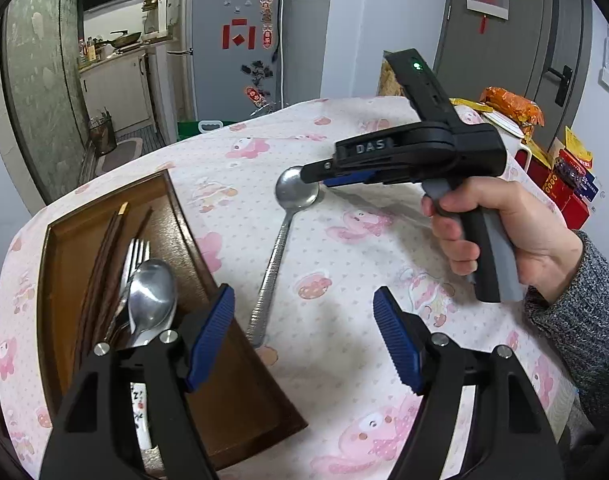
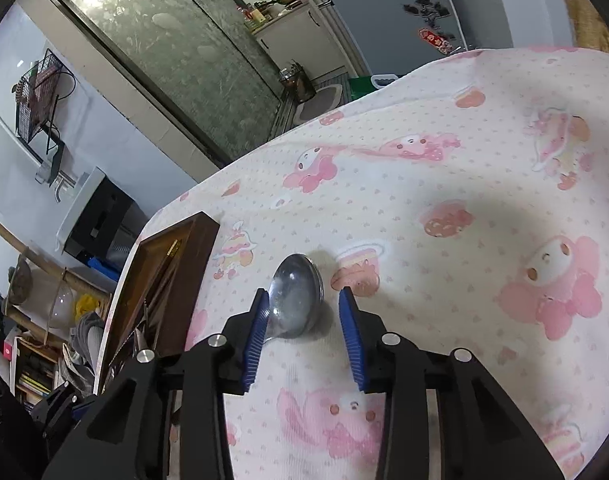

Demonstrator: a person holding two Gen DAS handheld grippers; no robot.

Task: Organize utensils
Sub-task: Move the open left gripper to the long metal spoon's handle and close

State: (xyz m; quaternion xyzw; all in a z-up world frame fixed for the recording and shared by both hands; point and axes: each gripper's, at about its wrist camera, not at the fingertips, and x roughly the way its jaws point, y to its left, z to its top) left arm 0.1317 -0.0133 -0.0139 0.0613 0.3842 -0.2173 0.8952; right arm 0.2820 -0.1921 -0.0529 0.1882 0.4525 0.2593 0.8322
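R gripper (image 2: 304, 312) part open astride spoon (image 2: 298, 300) bowl, left pad touching, not clamped. L gripper (image 1: 304, 320) wide, empty, beside tray (image 1: 176, 216).

You see a table (image 1: 344, 360) with a pink cartoon cloth, a brown wooden tray (image 1: 64, 264) on its left side, a long silver spoon (image 1: 280, 240) lying just beside the tray, snack bags (image 1: 512, 106) at the far edge
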